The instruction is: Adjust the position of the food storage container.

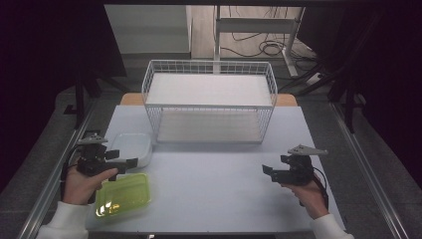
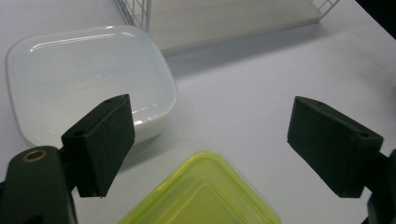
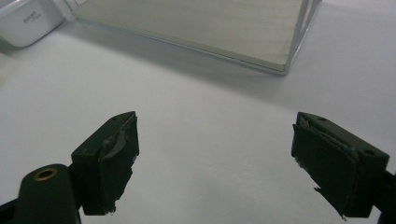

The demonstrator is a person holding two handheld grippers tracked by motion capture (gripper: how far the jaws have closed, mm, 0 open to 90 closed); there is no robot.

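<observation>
Green container point(image 1: 123, 194) flat on the table point(image 1: 214, 189), lower left of the high view, just below and right of the left gripper point(image 1: 124, 160); lime, translucent, stepped top, so likely a lid or an inverted box, cannot tell which. In the left gripper view, same green container point(image 2: 205, 196) at bottom centre, right between and below the two jaws, not touched. Left gripper point(image 2: 210, 144) wide apart, nothing between the pads, probably staged open to straddle the green rim on the way down. White dish point(image 1: 130, 148) directly above the green piece in the high view, just beside it, a thin strip of table between; in the left gripper view, white dish point(image 2: 84, 79) at upper left, empty, glossy, rounded corners. Placed side by side within reach of one hand, presumably as a matching pair. Wire rack point(image 1: 209, 99) at upper centre, two white shelves, both bare, open front toward the person; probable destination, judging by layout. Right gripper point(image 1: 268, 172) at lower right of the high view, well apart from both dishes, held level over bare table. In the right gripper view, right gripper point(image 3: 215, 163) also spread wide, empty, aimed toward the rack's lower shelf point(image 3: 196, 23). Looks parked clear so the left side works first.
</observation>
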